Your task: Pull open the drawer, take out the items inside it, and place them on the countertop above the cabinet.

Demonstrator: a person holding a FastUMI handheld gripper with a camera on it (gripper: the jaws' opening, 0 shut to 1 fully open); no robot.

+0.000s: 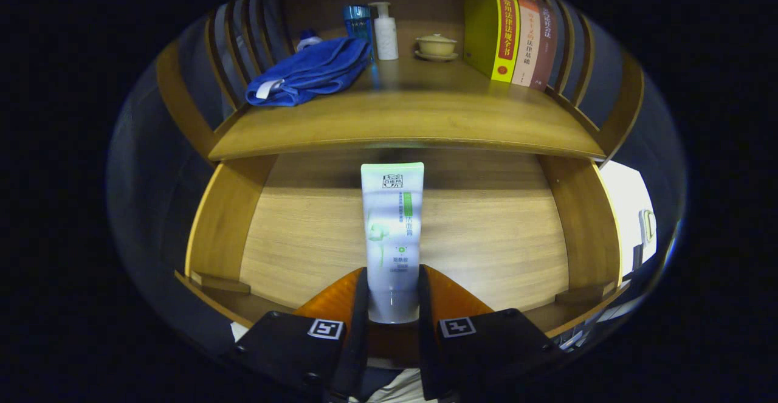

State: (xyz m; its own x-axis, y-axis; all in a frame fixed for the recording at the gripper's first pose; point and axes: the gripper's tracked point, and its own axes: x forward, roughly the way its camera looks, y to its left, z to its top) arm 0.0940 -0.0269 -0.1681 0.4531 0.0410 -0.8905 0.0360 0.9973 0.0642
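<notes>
Gripper [392, 296] squeezes a white tube [391, 233] with green print.
It stands over the open wooden drawer [486, 233]; the countertop [413, 117] holds what looks like a blue towel [310, 72].

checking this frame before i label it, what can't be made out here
- Lower end of the white tube, gripper view: covered by the gripper fingers, which press on it from both sides.
- Back of the open drawer: hidden under the countertop edge.
- Small bottle behind the blue towel: towel covers all but its top.
- Blue bottle: lower part hidden by the towel.
</notes>
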